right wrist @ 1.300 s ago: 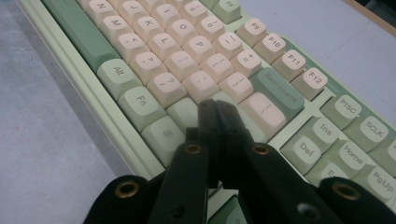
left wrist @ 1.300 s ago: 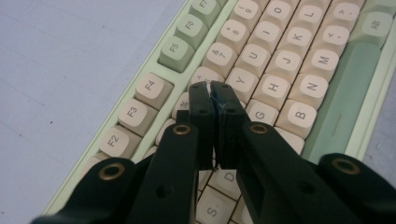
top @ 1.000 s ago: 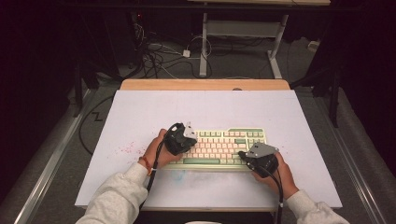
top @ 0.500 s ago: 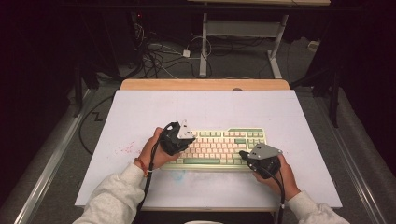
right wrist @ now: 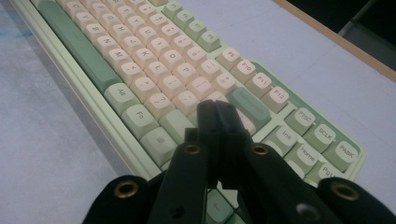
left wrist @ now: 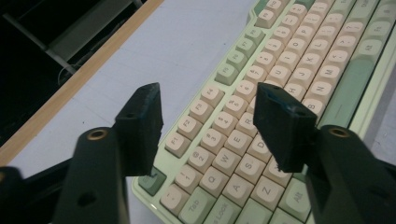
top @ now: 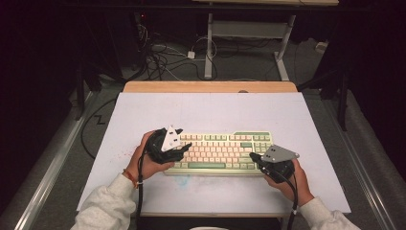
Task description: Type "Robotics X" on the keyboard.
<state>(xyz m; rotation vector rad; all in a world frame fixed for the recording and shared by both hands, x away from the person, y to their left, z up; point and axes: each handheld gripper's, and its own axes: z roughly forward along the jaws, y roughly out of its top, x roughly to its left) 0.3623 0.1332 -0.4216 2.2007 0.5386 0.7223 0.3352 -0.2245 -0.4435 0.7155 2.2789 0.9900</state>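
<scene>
A cream and green keyboard point(top: 218, 153) lies on the white table sheet, near the front. My left gripper point(top: 184, 147) hovers over the keyboard's left end. In the left gripper view this gripper point(left wrist: 208, 109) is open: its jaws have just been opening, and only the number and letter keys point(left wrist: 219, 140) show below the gap, nothing between them. My right gripper point(top: 253, 156) is at the keyboard's right end. In the right gripper view that gripper point(right wrist: 217, 112) is shut with nothing in it, its tips just over the keys beside a long green key point(right wrist: 248, 107); whether they touch I cannot tell.
The white sheet point(top: 210, 112) covers the table, with a wooden edge point(top: 210, 87) at the far side. Beyond it are floor cables point(top: 163, 55) and a metal desk frame point(top: 209, 43). Faint pink and blue marks point(top: 127, 153) stain the sheet near the keyboard.
My left hand and its gripper have shifted left along the keyboard toward its left end. The right hand and the keyboard have stayed put.
</scene>
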